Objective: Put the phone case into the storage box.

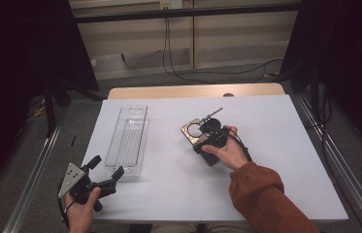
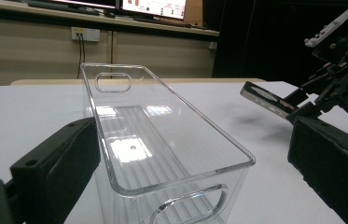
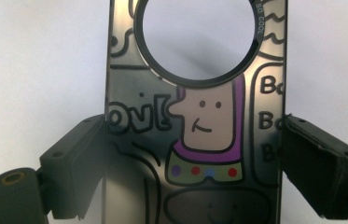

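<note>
Gripping a flat printed card [image 3: 195, 126] by its two long edges, the right gripper [image 1: 206, 137] holds it lifted above the white table [image 1: 275, 160], its jaws closed on the card's width. In the right gripper view the card stands between the two black jaws, each pad [image 3: 76, 163] pressed against one side edge. A large round hole pierces the card beyond the jaw tips, and a cartoon figure with a purple outline and a row of coloured dots sits level with the pads. Black lettering runs along the edge by the right-hand pad. In the high view the card projects from the jaw tips away from the person, whose hand [image 1: 227, 153] in an orange sleeve [image 1: 261, 194] wraps the gripper body.

The left gripper [image 1: 106, 170] rests at the near left corner of the table with its jaws spread wide and nothing between the pads. A clear plastic bin [image 2: 162, 140], long and narrow with a handle cut-out at each end, lies straight ahead of these jaws. In the left gripper view its near end sits between the two jaw tips, beside the left one and well apart from the right one; whether it touches the left jaw cannot be told. The bin is empty, and the card hangs well apart from it, beyond the right jaw of that view.
</note>
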Demonstrator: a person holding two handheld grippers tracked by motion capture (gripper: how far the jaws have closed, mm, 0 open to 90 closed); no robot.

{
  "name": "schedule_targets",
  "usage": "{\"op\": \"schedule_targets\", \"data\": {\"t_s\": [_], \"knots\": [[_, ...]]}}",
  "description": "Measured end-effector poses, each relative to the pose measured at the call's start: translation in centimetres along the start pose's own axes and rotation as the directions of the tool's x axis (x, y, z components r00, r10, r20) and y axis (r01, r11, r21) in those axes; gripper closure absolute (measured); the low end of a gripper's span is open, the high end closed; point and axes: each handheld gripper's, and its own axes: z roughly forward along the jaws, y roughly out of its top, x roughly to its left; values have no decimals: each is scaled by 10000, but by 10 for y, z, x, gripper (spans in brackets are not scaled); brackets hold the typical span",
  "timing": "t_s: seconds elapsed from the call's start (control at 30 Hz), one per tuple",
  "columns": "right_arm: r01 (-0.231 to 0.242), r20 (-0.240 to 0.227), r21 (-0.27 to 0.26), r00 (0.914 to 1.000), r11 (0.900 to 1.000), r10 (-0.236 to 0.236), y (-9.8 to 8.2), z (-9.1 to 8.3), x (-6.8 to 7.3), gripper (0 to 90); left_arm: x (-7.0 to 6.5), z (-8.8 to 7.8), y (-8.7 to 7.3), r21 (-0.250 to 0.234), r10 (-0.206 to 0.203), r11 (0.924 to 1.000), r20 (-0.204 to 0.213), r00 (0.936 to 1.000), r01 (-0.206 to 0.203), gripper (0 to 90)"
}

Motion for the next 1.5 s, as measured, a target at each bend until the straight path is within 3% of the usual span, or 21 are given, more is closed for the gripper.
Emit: {"op": "schedule_targets", "data": {"t_s": [0.17,0.4,0.73,0.87,1.13,1.5], "knots": [[215,-260,-881,9994,9959,-239,-6,-7,-5,121,0,0,0,15,11,10000,-11,10000,-11,24],[385,-602,-1987,9969,9793,-514,-17,-11,-11,121,0,0,0,-10,-13,10000,24,10000,13,24],[-108,-909,-2809,9957,9597,-154,-30,-19,-20,120,0,0,0,-30,-34,10000,25,10000,34,24],[33,-1092,-3406,9931,9402,-431,-35,-20,-23,120,0,0,0,-8,-23,10000,-32,10000,23,24],[85,-1543,-3915,9852,9201,-748,-43,-23,-25,120,0,-1,0,-35,-13,10000,8,10000,13,24],[154,-2078,-5057,9682,8626,-1391,-64,-33,-31,120,-1,-1,0,-14,63,10000,81,9999,-63,24]]}}
